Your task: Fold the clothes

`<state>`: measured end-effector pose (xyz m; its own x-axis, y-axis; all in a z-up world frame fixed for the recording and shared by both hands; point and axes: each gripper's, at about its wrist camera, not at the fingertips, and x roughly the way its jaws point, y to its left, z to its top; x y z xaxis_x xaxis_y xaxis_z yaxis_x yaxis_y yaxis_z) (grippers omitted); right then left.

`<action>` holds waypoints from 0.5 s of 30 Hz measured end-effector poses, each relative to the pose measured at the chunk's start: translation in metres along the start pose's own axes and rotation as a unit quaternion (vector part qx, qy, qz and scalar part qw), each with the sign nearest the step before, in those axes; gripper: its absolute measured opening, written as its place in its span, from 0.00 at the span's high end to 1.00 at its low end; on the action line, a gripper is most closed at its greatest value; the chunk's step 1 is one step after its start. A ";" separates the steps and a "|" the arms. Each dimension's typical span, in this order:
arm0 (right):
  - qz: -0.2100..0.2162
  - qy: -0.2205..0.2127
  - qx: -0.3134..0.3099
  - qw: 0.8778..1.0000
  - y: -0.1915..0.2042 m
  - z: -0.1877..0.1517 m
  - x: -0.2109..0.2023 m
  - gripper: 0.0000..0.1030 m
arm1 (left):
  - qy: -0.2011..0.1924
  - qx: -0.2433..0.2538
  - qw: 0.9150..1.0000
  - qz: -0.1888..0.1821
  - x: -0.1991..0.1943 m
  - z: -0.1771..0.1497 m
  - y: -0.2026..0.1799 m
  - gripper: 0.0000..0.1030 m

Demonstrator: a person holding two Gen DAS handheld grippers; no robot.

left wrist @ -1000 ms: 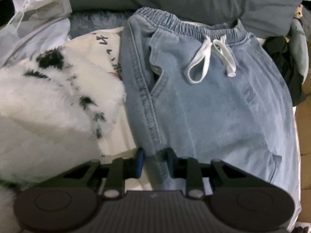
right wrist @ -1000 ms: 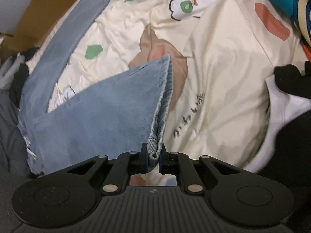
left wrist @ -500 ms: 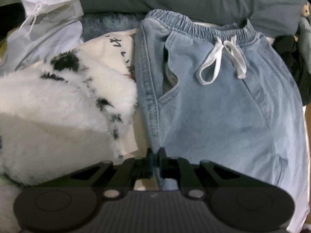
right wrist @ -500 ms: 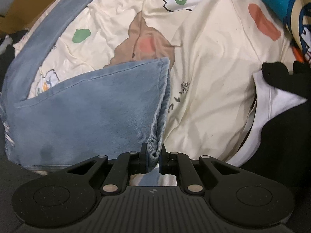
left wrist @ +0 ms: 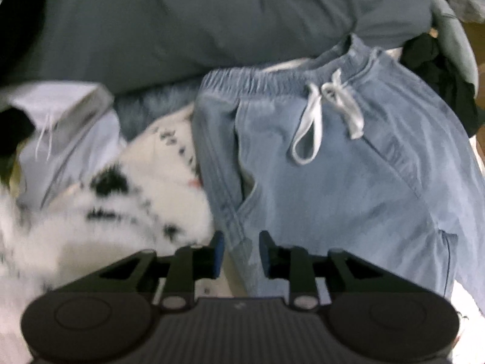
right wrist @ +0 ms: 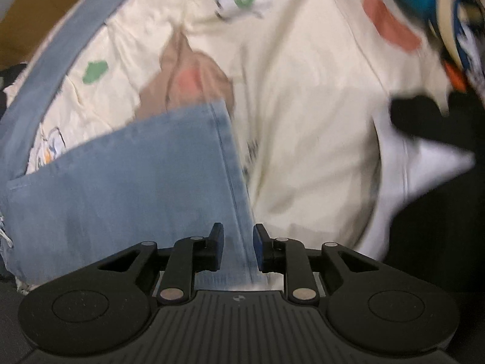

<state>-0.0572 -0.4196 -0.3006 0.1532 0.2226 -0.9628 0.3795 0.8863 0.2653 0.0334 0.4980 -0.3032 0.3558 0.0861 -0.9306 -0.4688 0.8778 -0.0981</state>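
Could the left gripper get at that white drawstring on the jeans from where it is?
Probably yes: the left gripper is open over the jeans, and the white drawstring lies exposed on top ahead, nothing covering it.

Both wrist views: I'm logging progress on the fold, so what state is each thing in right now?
Left hand-held gripper: open, jaws just opened, jeans' side seam between them, unpinched.
Right hand-held gripper: open, jaws just opened, leg hem between them.
Jeans: spread front up; one leg folded over.
Drawstring: tied, loops loose.
Cream printed sheet: wrinkled under the jeans.
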 end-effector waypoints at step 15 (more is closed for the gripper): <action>-0.014 -0.070 -0.088 0.994 0.027 0.060 0.057 0.78 | 0.004 0.039 0.999 -0.015 0.013 0.026 -0.020 0.72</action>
<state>0.0167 -0.4077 -0.3458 0.2747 0.1488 -0.9500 0.2226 0.9513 0.2133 0.0683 0.4942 -0.3037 0.3622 0.0556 -0.9304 -0.3941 0.9137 -0.0988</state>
